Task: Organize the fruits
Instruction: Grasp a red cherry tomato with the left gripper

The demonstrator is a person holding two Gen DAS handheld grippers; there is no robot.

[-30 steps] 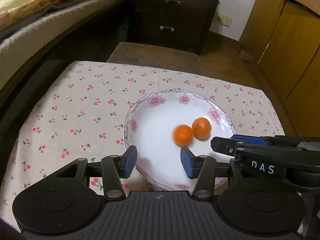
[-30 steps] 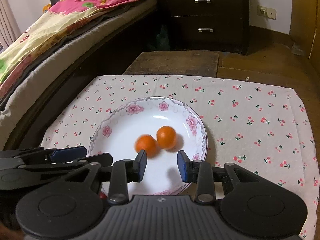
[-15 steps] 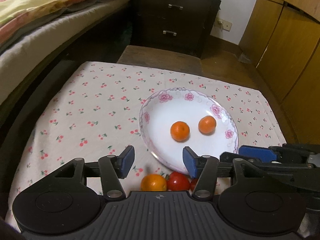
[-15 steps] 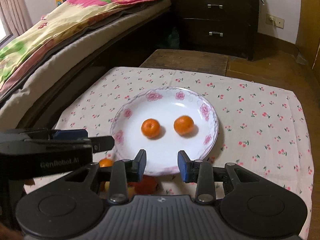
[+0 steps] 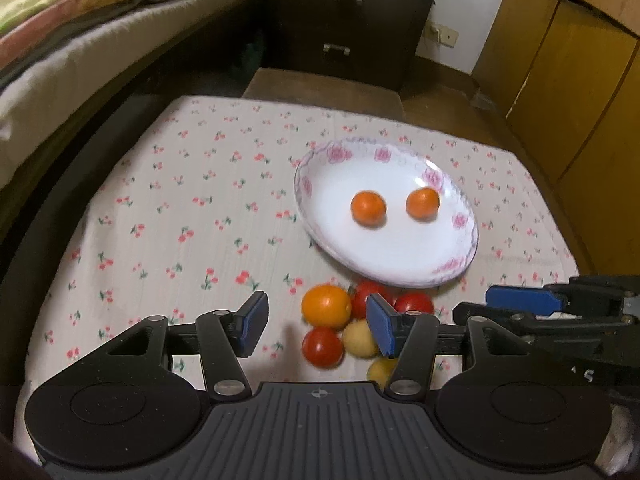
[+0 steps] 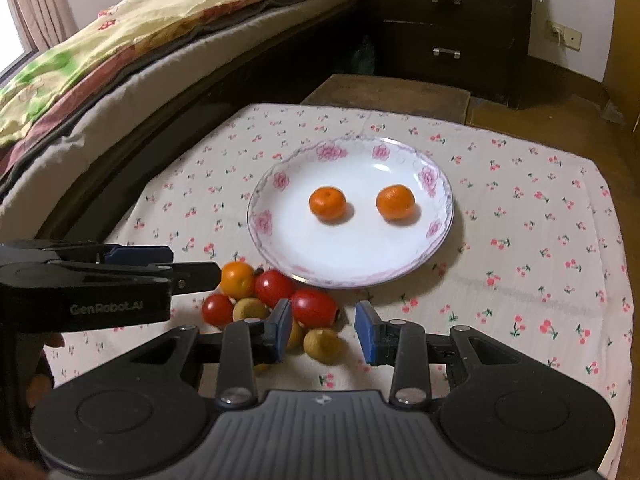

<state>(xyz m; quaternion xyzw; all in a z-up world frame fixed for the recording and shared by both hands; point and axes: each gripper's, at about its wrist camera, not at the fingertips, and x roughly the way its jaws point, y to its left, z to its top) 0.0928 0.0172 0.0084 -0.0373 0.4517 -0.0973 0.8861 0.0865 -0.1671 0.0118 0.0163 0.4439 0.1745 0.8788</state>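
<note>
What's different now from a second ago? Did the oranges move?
Both claws pulled back from the plate, so a pile of fruit beside its near edge shows now: an orange, red tomatoes and small yellow fruits. One mandarin rolled away from the other mandarin; they sit apart. The left claw and right claw stayed open and empty.
</note>
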